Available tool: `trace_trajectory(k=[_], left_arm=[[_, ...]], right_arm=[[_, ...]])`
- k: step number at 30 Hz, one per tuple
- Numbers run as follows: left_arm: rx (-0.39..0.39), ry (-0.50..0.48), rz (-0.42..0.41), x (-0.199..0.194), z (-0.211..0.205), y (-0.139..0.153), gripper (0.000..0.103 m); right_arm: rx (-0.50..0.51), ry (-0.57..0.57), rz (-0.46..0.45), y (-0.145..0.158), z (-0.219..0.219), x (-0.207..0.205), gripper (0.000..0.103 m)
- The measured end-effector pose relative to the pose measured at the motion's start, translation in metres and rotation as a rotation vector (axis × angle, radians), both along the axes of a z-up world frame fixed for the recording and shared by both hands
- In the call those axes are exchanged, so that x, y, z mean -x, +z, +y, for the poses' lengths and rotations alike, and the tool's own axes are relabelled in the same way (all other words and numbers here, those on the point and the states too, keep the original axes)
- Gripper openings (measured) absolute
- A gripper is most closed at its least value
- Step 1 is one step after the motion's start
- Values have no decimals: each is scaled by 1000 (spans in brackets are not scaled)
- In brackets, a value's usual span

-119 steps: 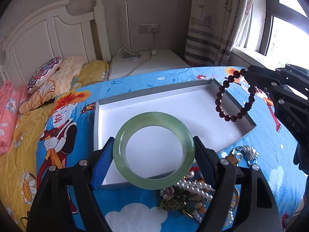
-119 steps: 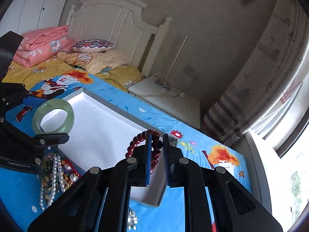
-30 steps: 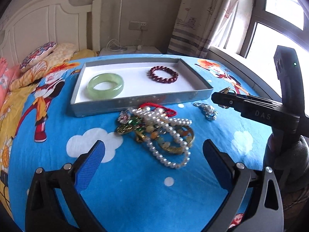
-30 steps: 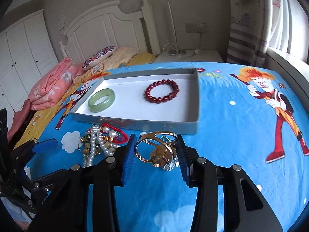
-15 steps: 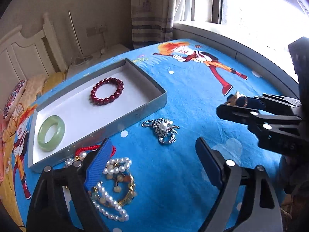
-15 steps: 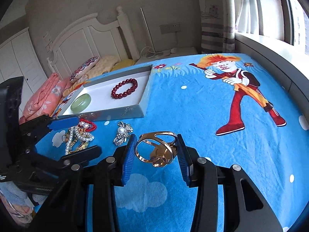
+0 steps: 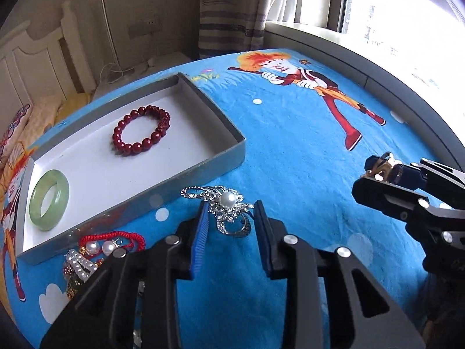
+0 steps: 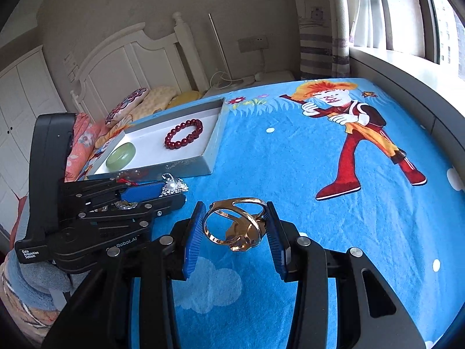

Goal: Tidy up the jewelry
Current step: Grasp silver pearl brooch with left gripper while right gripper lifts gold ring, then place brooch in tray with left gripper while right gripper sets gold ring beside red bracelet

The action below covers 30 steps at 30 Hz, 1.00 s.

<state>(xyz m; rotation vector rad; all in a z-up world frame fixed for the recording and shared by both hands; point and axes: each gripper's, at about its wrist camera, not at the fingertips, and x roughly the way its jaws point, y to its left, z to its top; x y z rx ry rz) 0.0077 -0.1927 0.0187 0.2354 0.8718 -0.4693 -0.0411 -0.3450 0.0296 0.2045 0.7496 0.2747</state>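
Bedspread (image 7: 290, 145): tray (image 7: 186, 171) holds 2 bracelets; left fingers (image 7: 203, 226) straddle brooch (image 7: 229, 212), right fingers (image 8: 191, 238) grip ring (image 8: 235, 226).

Between your left fingers (image 7: 203, 232) a silver rhinestone brooch (image 7: 229, 210) with a white pearl at its centre is lying flat on the bed; whether the pads are touching it cannot be told. Ahead and to the left of those fingers, the grey tray (image 7: 203, 168) is holding a dark red bead bracelet (image 7: 139, 131) and a pale green jade bangle (image 7: 49, 199), both lying flat and well apart. Just left of the fingers, a tangle of pearls and red cord (image 7: 96, 247) is sitting against the tray wall. Your right fingers (image 8: 193, 238) are holding a gold openwork ring-shaped piece (image 8: 235, 226) upright, off the bed.
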Motion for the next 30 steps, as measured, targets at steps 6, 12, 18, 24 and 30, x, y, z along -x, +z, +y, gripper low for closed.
trace_trajectory(k=[6,12,18,24,30], left_arm=[[46,4,-39,13,15,18,31],[52,19,-67,14,29,32,31],[48,44,-71,7,43,34,31],[50,71,-66,-3,59,36,31],[48,94,-61,-11,70,35,31]], right_arm=[[10,20,-10,4,11,2,41],[29,45,-17,9,23,-3,41],[58,83,-17,12,40,-14,41],[83,119,-27,18,58,-27,41],[96,149,-25,21,75,-42,41]])
